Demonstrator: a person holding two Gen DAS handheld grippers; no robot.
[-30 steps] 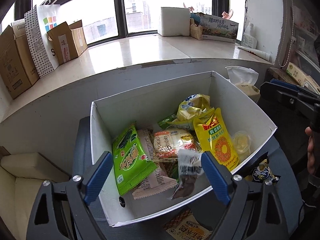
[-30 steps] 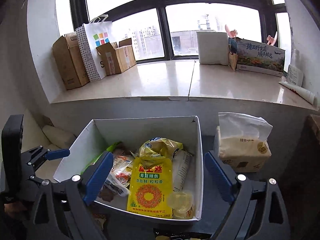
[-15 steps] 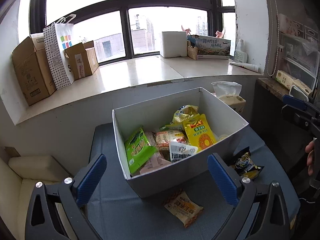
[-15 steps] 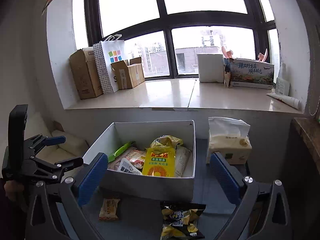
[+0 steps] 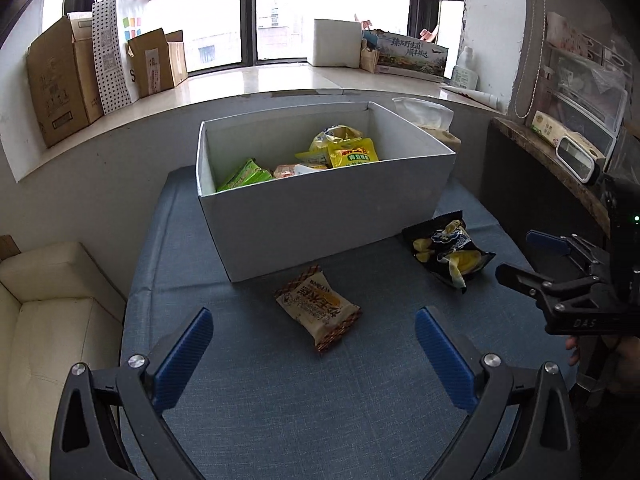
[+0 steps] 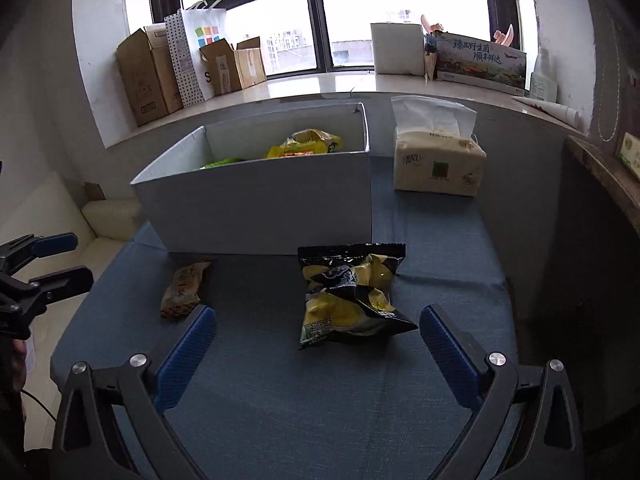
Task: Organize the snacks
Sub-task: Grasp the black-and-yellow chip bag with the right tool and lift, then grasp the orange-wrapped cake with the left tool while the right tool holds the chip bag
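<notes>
A white box (image 5: 320,216) (image 6: 260,208) stands on the blue tablecloth with several snack packets inside, among them a yellow one (image 5: 352,154) and a green one (image 5: 246,174). In front of it lie a tan biscuit packet (image 5: 318,312) (image 6: 182,290) and a black-and-yellow chip bag (image 5: 450,252) (image 6: 348,296). My left gripper (image 5: 312,336) is open, a little short of the tan packet, nothing between its fingers. My right gripper (image 6: 318,332) is open just short of the chip bag, nothing held. Each gripper shows at the edge of the other's view.
A tissue pack (image 6: 438,164) stands right of the box. Cardboard boxes (image 5: 60,84) and a paper bag (image 5: 116,48) sit on the windowsill. A cream sofa (image 5: 48,320) is left of the table, a dark shelf (image 5: 560,160) to the right.
Both grippers pulled back from above the box and sank toward the table front; the tan packet and chip bag now lie just ahead of them. Their jaws widened slightly.
</notes>
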